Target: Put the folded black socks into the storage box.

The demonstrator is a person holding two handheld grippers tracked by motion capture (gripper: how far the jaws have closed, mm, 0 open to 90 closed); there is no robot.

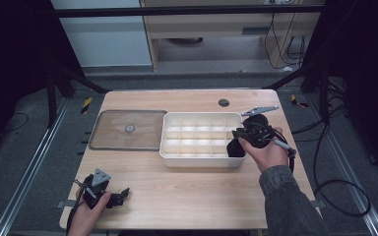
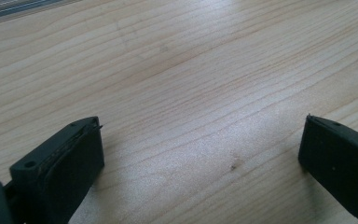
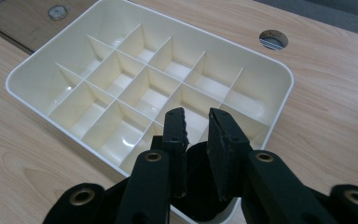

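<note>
Here, right gripper [image 3: 196,119], jaws slightly apart, hangs over the tray [image 3: 37,65]; a dark object [image 1: 235,147], perhaps cloth, lies beneath.

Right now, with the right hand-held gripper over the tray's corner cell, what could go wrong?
1. The black item sits below the right hand-held gripper, whose jaws stand slightly apart; lifting could drag it back out.
2. The gripper hangs close to the divided tray wall; a bump might shift the tray toward the flat lid.
</note>
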